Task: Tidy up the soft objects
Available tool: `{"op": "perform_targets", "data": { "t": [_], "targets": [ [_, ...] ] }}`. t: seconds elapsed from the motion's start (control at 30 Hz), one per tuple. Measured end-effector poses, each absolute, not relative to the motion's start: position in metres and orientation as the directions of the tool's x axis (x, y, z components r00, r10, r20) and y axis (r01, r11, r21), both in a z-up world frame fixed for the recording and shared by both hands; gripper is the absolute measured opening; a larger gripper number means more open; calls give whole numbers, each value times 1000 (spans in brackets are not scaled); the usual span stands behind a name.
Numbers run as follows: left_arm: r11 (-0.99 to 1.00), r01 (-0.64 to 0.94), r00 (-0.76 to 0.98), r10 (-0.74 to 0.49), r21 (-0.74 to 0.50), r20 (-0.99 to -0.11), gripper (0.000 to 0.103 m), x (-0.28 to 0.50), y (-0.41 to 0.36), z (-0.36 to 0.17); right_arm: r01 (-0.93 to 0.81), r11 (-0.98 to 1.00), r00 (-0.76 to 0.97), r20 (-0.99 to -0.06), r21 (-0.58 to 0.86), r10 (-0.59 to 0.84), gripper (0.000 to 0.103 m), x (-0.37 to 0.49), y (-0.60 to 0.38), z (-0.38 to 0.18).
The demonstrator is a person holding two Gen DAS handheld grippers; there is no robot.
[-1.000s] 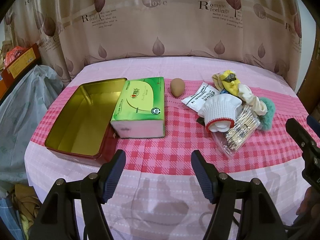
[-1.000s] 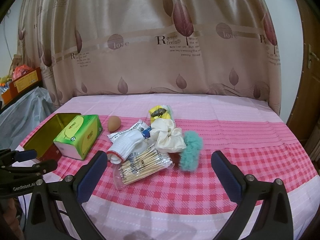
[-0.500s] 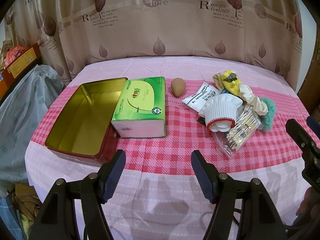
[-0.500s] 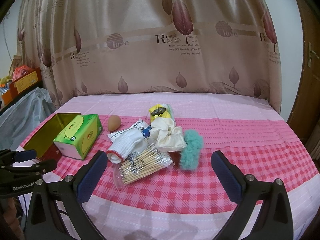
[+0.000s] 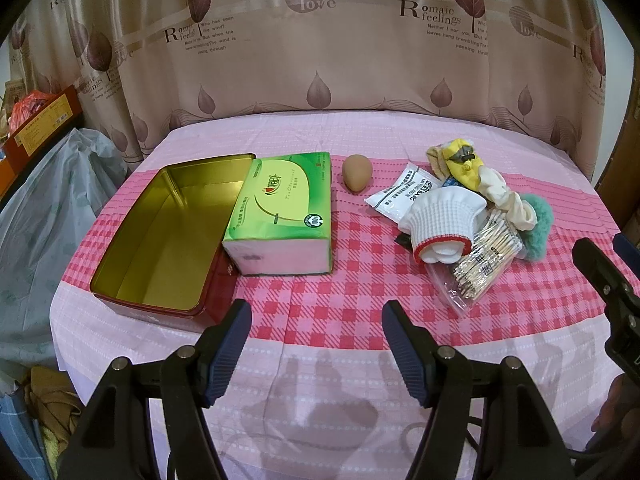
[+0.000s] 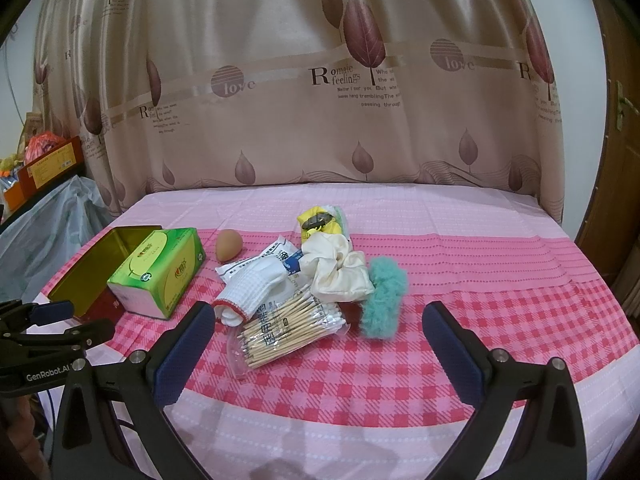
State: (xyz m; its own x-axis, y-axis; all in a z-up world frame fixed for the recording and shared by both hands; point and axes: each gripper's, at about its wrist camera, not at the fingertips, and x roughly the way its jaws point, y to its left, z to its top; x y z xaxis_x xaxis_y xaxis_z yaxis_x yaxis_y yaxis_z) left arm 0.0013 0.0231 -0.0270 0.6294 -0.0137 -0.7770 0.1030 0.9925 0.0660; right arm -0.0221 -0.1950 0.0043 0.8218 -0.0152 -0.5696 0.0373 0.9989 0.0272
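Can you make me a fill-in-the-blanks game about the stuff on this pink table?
1. The open gold tin has ____ inside it.
2. The green tissue pack lies right beside the ____.
3. The fluffy scrunchie next to the cream one is ____ in color.
4. Both the left gripper and right gripper are ____.

Missing words: nothing; tin; teal; open

Right tool (image 6: 316, 344): jaws spread wide, empty, above pink-checked bench (image 6: 500, 280). Ahead: cotton-swab bag (image 6: 288, 330), white glove (image 6: 256, 290), cream scrunchie (image 6: 340, 272), teal scrunchie (image 6: 384, 300). Left: green tissue pack (image 6: 160, 272) touching open tin (image 6: 84, 276).
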Motion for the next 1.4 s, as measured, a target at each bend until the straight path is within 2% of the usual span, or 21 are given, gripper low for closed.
{"op": "perform_targets", "data": {
  "t": [0.6, 0.77, 1.0, 1.23, 1.4],
  "targets": [
    [991, 112, 617, -9, 77, -787, 69, 5, 16, -32, 47, 999, 823, -568, 23, -25, 103, -24, -197, 6],
    [988, 134, 602, -17, 80, -798, 69, 10, 10, -34, 63, 998, 823, -564, -22, -64, 103, -24, -201, 11],
    [978, 203, 564, -80, 45, -822, 69, 25, -8, -37, 116, 991, 821, -555, -70, -136, 103, -24, -220, 21],
    [955, 297, 511, -147, 14, -847, 70, 50, -39, -47, 175, 985, 803, -580, 7, -138, 103, -20, -253, 19],
    [943, 332, 504, -190, -14, -842, 70, 72, -56, -44, 166, 986, 791, -599, 12, -126, 103, -15, -254, 14]
  ]
}}
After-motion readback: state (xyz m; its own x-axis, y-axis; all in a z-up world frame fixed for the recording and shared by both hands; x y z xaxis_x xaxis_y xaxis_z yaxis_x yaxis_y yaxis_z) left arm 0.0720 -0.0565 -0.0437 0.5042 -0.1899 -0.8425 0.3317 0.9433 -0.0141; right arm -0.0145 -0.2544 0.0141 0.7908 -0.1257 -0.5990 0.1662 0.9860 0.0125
